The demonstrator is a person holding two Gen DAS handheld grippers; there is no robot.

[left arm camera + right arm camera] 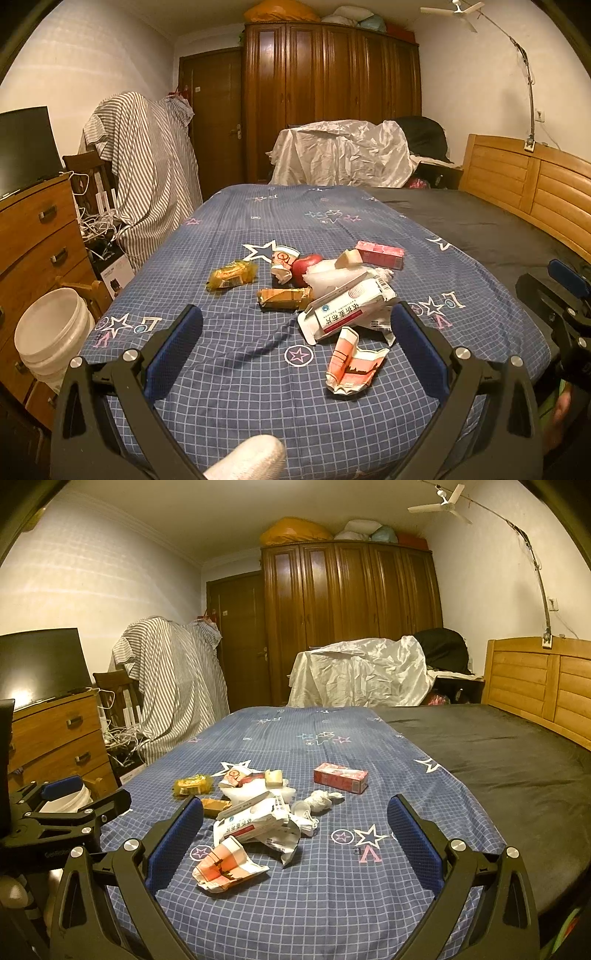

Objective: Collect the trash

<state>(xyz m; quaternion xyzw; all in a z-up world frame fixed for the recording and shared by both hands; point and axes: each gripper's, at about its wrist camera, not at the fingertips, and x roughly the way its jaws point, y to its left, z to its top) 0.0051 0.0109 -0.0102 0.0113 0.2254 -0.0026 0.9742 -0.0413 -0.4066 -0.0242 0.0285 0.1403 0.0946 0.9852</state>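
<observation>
Two black hand-held grippers with blue finger pads hover low over the near edge of a bed covered by a blue checked sheet with star prints [229, 373], both pointing forward at a heap of trash. The left gripper [295, 343] has its fingers spread wide with nothing between them; the right gripper [295, 830] is likewise spread and empty, level and side by side with the left.

Just ahead of the left gripper, toward its right finger, lies one crumpled red-and-white paper carton [352, 365]. Beyond that sits one flattened white medicine box with red lettering [347, 310], then two yellow-brown snack wrappers [284, 297], one crushed white paper cup [282, 264], one red apple [306, 267] and one pink-red rectangular box [380, 253] farthest off. From the right gripper the same heap lies ahead and left of centre, with one wad of white tissue [321, 799] between the fingers, further away.

Well to the left of the left gripper, on the floor beside a wooden drawer chest [40, 236], stands one white plastic bucket [51, 328].
</observation>
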